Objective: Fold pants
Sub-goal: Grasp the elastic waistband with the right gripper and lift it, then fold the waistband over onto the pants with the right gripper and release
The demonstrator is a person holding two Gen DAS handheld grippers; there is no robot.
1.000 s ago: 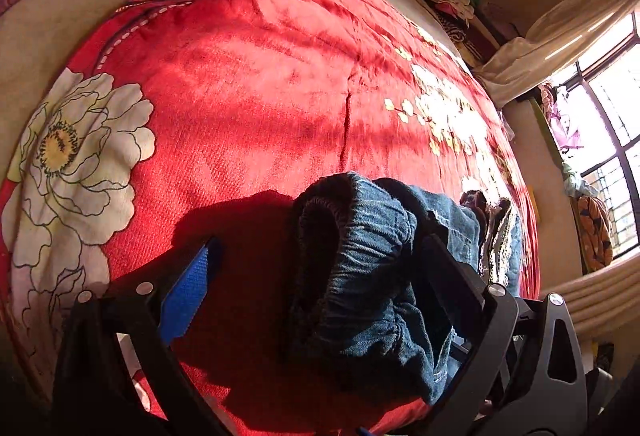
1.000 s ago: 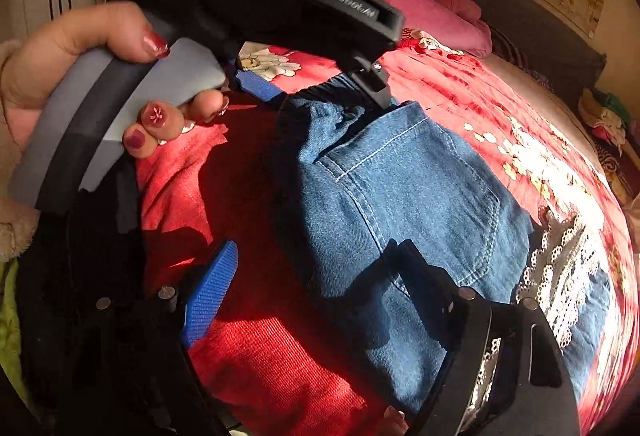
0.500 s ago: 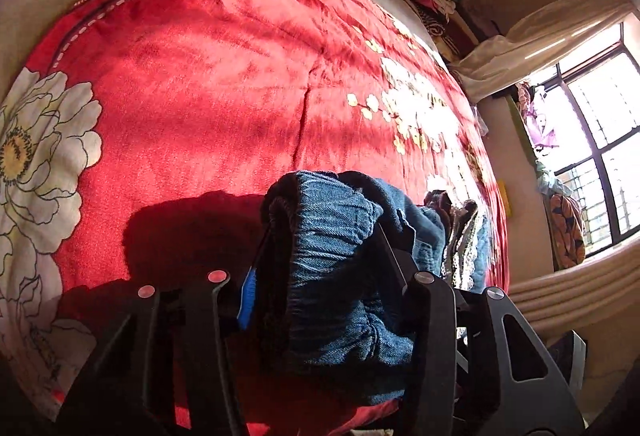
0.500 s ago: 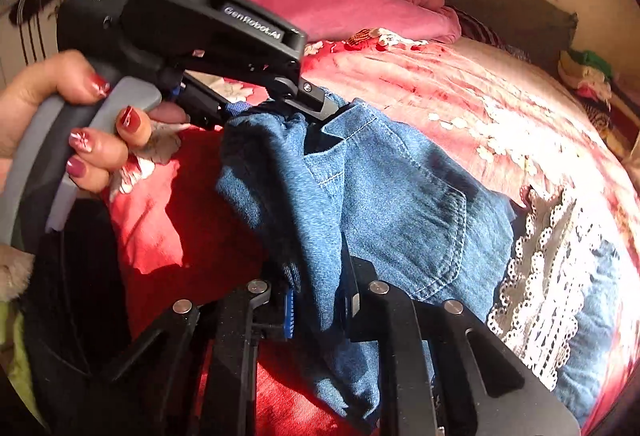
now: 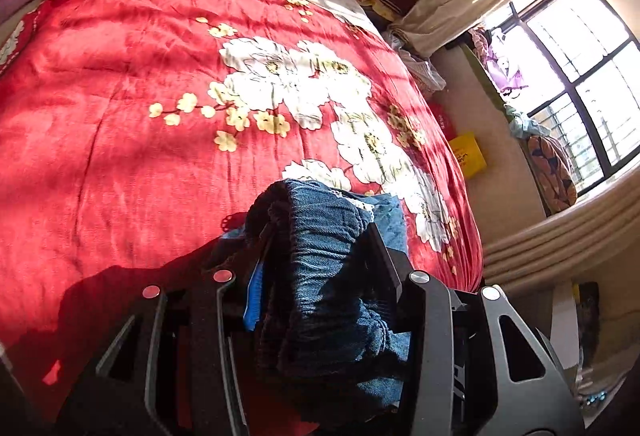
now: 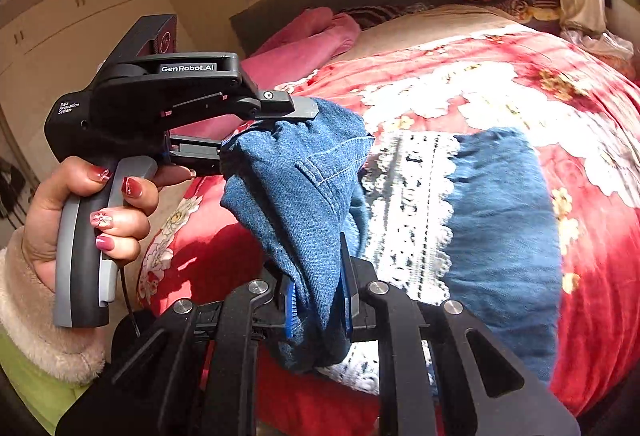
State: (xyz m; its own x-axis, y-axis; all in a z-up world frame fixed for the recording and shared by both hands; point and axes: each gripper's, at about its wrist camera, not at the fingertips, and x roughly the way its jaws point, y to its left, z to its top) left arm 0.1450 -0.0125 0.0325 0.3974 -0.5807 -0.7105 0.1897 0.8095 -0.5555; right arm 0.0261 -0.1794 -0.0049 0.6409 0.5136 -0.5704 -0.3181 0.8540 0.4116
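A second ago both tools stood wide over the denim; now each is clamped on it, and the waist end has come up off the bed. On the left, the left gripper [image 5: 316, 256] has its fingers closed narrow on the gathered elastic waistband of the pants [image 5: 320, 276], which bunches straight ahead between the fingertips and spills back toward the camera; the red floral bedspread [image 5: 140, 95] lies beyond and below, more of its far flowered half now in sight than before. In the right wrist view the same left gripper [image 6: 280, 123] shows up ahead and to the left, pinching one waist corner in the person's left hand [image 6: 92, 211]. Moving right, the right gripper [image 6: 320, 292] is closed on the other waist corner, denim hanging between the blue pads. Ahead and to the right, the legs with their white lace band [image 6: 408, 203] lie flat on the bedspread. With both corners held and raised, the waist looks ready to be carried forward over the legs for a fold.
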